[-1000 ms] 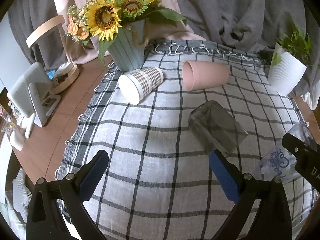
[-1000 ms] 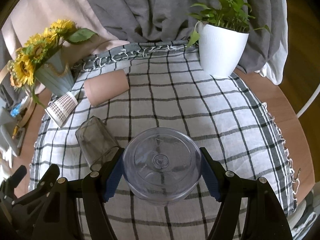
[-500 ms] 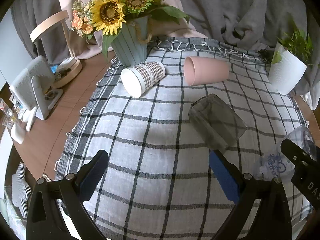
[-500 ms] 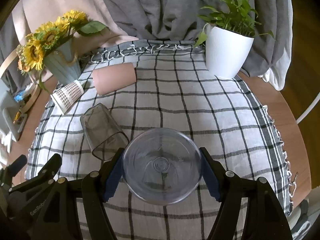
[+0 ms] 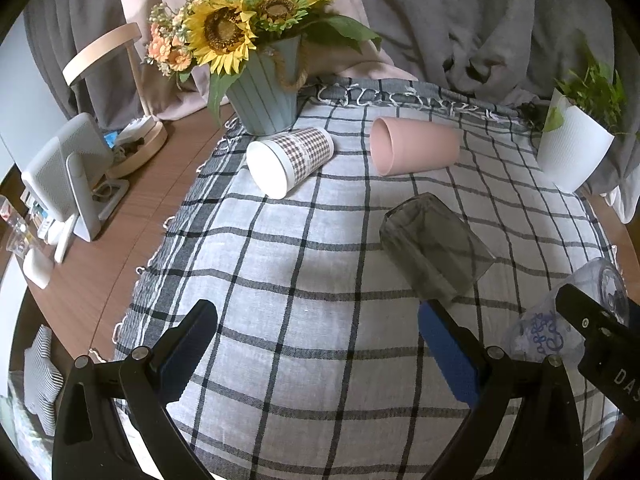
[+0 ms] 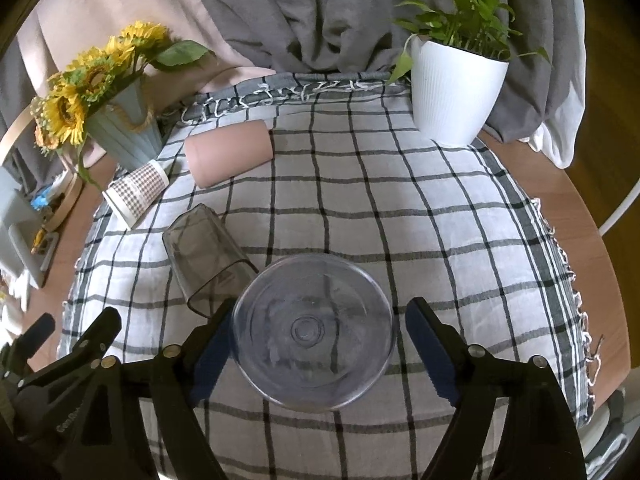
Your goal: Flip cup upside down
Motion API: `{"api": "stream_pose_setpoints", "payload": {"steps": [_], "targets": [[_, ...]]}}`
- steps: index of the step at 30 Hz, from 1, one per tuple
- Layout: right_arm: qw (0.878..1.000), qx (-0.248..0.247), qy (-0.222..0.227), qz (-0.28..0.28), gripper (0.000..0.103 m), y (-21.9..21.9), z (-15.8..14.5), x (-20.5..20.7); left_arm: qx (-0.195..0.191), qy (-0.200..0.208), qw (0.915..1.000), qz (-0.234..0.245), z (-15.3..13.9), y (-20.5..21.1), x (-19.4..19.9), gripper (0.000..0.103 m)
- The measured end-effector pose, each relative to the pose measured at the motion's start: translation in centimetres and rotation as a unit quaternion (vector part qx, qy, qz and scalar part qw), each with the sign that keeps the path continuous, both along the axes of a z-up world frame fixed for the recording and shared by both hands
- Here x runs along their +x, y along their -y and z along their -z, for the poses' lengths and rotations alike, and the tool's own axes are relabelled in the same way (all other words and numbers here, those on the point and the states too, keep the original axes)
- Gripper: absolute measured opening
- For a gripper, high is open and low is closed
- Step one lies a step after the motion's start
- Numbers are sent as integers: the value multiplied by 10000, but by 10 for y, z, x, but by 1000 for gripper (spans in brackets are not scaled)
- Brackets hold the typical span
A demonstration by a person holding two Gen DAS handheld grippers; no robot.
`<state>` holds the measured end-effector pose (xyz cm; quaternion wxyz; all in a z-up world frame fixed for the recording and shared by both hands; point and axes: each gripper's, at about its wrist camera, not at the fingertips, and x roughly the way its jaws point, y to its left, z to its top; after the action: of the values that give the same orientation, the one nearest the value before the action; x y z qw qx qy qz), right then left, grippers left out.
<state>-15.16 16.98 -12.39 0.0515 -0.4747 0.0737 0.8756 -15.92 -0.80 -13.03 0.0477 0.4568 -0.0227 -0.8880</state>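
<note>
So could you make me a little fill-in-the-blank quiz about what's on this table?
The pink cup lies on its ___ on the checked cloth.
The clear cup sits between the two ___ of the right gripper.
The left gripper is open and holds ___.
The white pot holds a green ___.
Missing words: side; fingers; nothing; plant.

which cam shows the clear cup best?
Right wrist: the clear cup sits centred between the right tongs, base facing the camera. Left wrist catches only its printed side at the frame edge, partly behind those tongs.
</note>
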Motion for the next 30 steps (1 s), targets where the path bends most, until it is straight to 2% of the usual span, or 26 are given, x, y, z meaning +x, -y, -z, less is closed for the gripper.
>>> {"api": "stream_pose_setpoints", "payload": {"steps": [3, 10, 15, 23, 30], "targets": [[10000, 26, -53, -20, 92, 1, -3, 2, -9, 7, 10000, 22, -1, 0, 1, 102], [9989, 213, -393, 141, 92, 3, -34, 24, 43, -153, 9999, 46, -17, 3, 14, 102], [9959, 267, -828, 257, 92, 6, -70, 59, 101, -420, 9989, 163, -46, 6, 39, 102], [9912, 155, -1270, 335, 92, 3, -116, 114, 179, -924, 9951, 318, -99, 7, 84, 103], [9853, 203, -1657, 367, 96, 5, -146, 162, 160, -1132, 9923, 478, -125, 6, 122, 103]]}}
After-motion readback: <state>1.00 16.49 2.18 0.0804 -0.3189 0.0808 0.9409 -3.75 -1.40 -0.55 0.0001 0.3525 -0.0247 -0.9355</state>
